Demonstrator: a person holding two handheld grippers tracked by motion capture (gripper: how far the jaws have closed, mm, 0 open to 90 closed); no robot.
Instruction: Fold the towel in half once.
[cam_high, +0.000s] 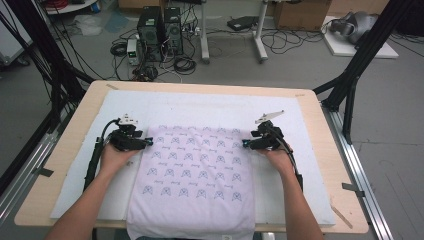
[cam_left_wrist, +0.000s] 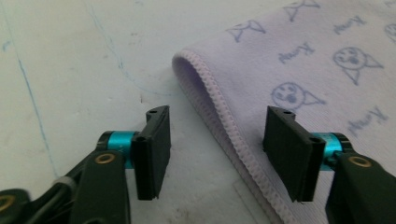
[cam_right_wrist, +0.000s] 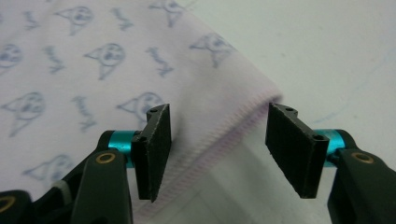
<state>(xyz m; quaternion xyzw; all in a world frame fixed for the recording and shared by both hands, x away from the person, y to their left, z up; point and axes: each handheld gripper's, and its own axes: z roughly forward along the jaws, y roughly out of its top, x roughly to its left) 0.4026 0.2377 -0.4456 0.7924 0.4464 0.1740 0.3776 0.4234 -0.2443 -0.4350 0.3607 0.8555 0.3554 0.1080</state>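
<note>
A folded lilac towel (cam_high: 195, 175) printed with small cat faces lies on the white mat (cam_high: 210, 107); its near end hangs over the table's front edge. My left gripper (cam_high: 148, 142) sits at the towel's far left corner. In the left gripper view the towel (cam_left_wrist: 317, 60) has its stitched hem running between the open jaws of that gripper (cam_left_wrist: 217, 149), and neither pad presses on it. My right gripper (cam_high: 246, 144) is at the far right corner. There the towel (cam_right_wrist: 93, 60) passes its folded edge between the spread jaws of the right gripper (cam_right_wrist: 217, 149), untouched by the pads.
The mat covers most of a wooden table (cam_high: 75, 125). Black frame posts (cam_high: 350, 80) stand at both far sides of it. On the floor beyond are computer towers (cam_high: 160, 30), cables and a white stand (cam_high: 260, 45).
</note>
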